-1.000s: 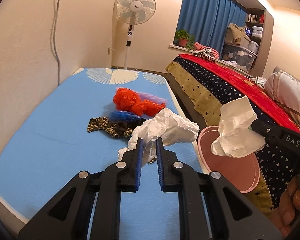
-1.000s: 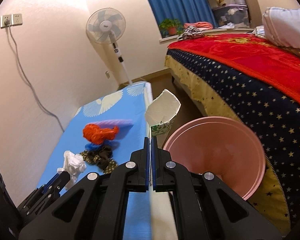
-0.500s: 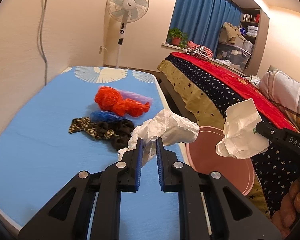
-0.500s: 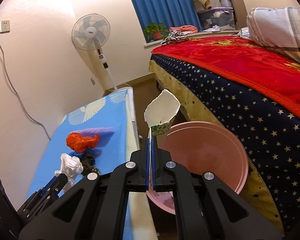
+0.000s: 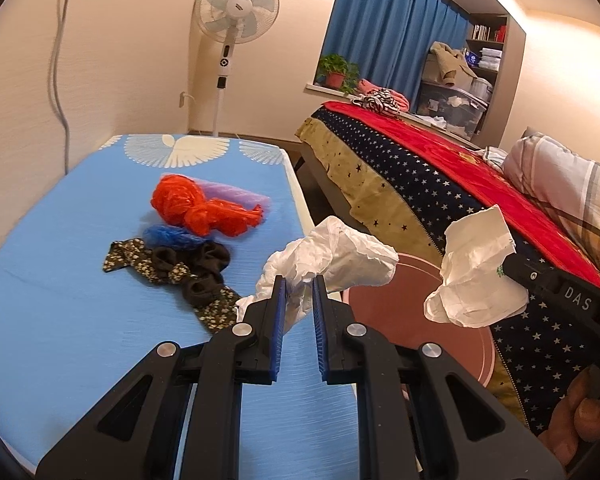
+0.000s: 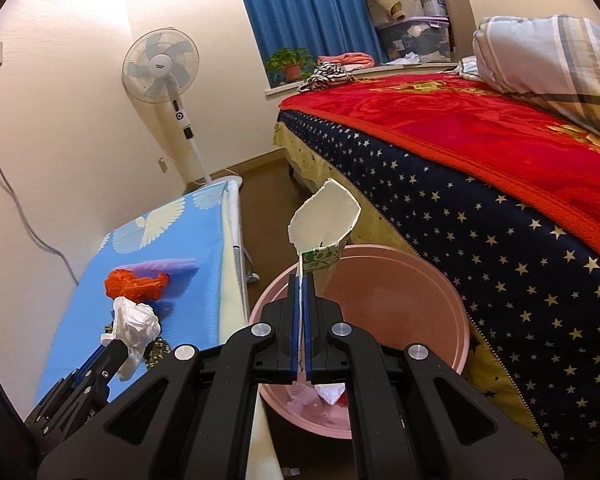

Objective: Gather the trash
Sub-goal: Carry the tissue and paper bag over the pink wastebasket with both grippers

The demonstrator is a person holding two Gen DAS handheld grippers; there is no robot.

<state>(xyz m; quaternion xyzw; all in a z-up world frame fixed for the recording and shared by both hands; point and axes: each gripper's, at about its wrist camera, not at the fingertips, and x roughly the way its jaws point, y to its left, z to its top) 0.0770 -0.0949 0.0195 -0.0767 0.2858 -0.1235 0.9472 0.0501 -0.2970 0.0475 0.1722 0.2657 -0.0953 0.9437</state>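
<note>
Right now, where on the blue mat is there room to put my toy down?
The blue mat is bare along the wall side and by the white bird print. It is crowded mid-mat: orange bag, blue scrap, dark floral cloth.

A crumpled white bag (image 5: pixel 332 256) hangs pinched in the left gripper (image 5: pixel 299 292) above the blue surface's (image 5: pixel 60 280) edge. A flattened paper cup (image 6: pixel 326 228), white with green print, stands upright in the right gripper (image 6: pixel 302 296) over the pink bin (image 6: pixel 432 292), which holds scraps. An orange bag (image 5: pixel 204 206) lies crumpled on the surface.
</note>
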